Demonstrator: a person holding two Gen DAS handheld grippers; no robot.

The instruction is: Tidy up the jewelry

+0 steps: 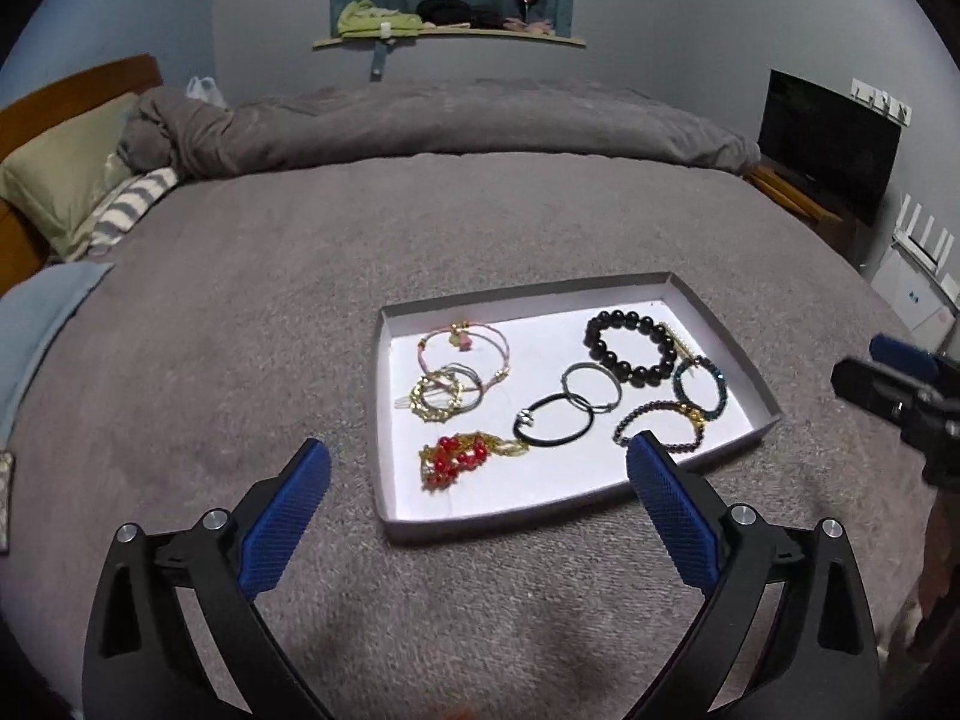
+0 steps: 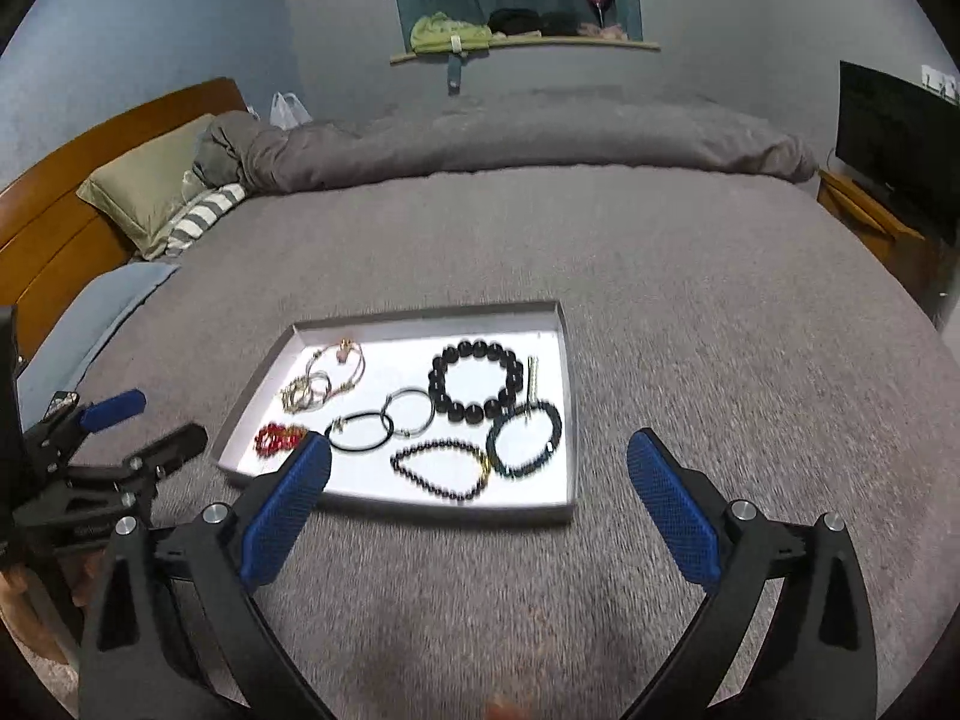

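Note:
A shallow grey tray with a white floor [image 1: 390,420] [image 2: 570,420] lies on the grey bed cover. In it lie a big black bead bracelet [image 1: 633,348] [image 2: 477,381], a red and gold piece [image 1: 462,459] [image 2: 277,438], a black hair tie [image 1: 555,426] [image 2: 360,432], a pink cord bracelet [image 1: 465,348], a gold chain bracelet [image 1: 438,399], a teal bead bracelet [image 1: 702,387] [image 2: 525,441] and a dark bead strand [image 1: 660,426] [image 2: 441,471]. My left gripper [image 1: 478,468] is open and empty just before the tray's near edge. My right gripper [image 2: 478,468] is open and empty, near the tray's near side.
The bed cover [image 1: 300,276] spreads all around the tray. Pillows [image 1: 66,186] and a wooden headboard [image 2: 54,222] are at the far left. A dark screen [image 1: 831,144] on a wooden stand is at the right. The right gripper shows at the left view's right edge [image 1: 900,396].

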